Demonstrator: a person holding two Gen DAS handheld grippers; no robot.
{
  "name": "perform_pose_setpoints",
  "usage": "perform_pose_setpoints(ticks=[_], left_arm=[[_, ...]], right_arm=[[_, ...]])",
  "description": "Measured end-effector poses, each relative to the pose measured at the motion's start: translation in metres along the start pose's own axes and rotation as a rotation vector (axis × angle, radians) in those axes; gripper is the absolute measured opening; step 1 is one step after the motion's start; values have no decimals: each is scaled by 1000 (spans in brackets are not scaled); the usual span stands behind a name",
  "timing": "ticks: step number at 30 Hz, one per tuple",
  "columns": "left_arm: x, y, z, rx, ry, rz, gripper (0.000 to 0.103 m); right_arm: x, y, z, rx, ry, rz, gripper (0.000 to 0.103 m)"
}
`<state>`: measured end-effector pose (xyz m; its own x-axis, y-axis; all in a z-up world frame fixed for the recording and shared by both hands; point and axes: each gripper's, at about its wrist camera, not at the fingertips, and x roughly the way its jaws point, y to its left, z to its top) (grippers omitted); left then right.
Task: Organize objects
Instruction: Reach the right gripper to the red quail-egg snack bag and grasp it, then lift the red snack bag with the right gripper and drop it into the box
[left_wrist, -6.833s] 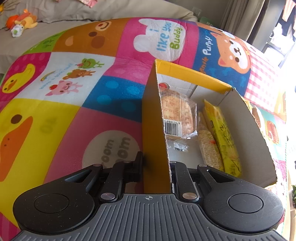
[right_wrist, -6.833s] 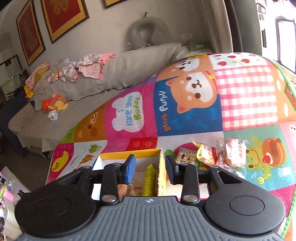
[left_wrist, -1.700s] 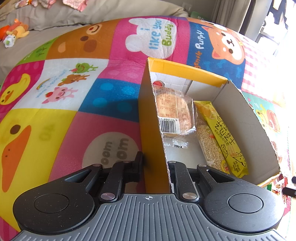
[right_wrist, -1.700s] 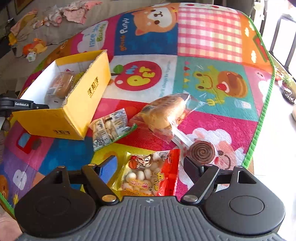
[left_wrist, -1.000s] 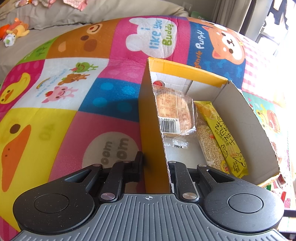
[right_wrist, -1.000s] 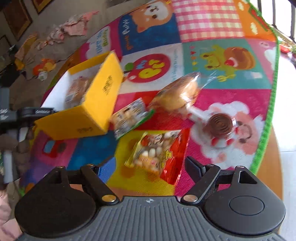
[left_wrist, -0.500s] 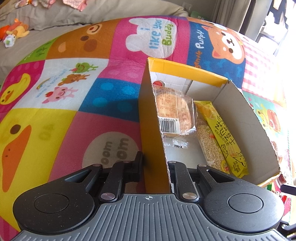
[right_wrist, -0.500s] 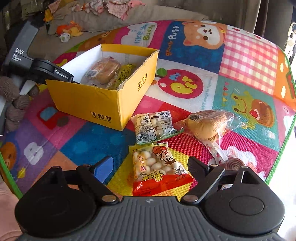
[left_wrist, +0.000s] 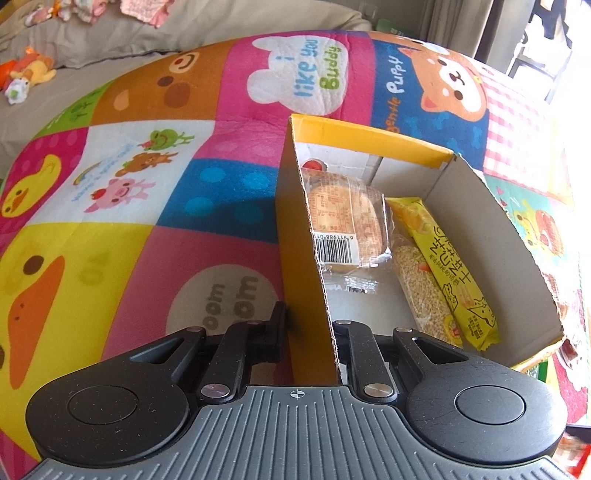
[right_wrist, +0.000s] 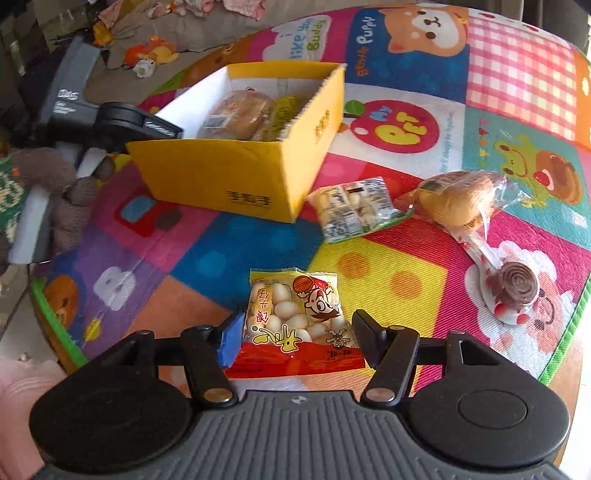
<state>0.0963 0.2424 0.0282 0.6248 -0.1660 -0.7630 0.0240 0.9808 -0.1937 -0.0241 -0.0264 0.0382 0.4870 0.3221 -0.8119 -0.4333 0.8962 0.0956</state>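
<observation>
Spread across the floor, a cartoon play mat (right_wrist: 402, 273). On it, a yellow cardboard box (right_wrist: 236, 177), steadied for loading: left gripper (left_wrist: 308, 332) clamped on its near wall. Just been closing, right gripper (right_wrist: 297, 334) jaws flanking the red-and-yellow snack bag (right_wrist: 295, 321), pads apparently not yet pressing. Between bag and box, open mat; off to the right, biscuit packet (right_wrist: 351, 208), wrapped bun (right_wrist: 461, 197), spiral candy (right_wrist: 515, 288).
</observation>
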Motion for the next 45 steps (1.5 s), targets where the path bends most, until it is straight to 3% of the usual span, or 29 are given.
perform_pose_setpoints(ticks=[3,9,15,23,28,32,39,45], left_arm=[[0,-1,0,8,1,3,16],[0,0,-1,-4,-4,2,16],[0,0,-2,-5,-9,1,16],[-1,1,-3,-14,-16,-3,16],[-1,2,-3,-19,-21,-3,16],[-1,1,-2,-17,-21,-7,16],[-1,2,-3,-17,-21,-10,16],[-1,2,-3,-18,-21,-11,16]], right_arm=[[-33,16,7,-29,-71,53,62],[-105,27,48,-10,-317,131,62],[-114,38,92,15,-472,179,62],[-59,37,137,129,-440,208,62],[-25,32,144,201,-401,204,63],[-3,29,140,239,-349,233,69],[0,4,116,277,-332,130,75],[-10,-46,81,372,-320,-42,82]])
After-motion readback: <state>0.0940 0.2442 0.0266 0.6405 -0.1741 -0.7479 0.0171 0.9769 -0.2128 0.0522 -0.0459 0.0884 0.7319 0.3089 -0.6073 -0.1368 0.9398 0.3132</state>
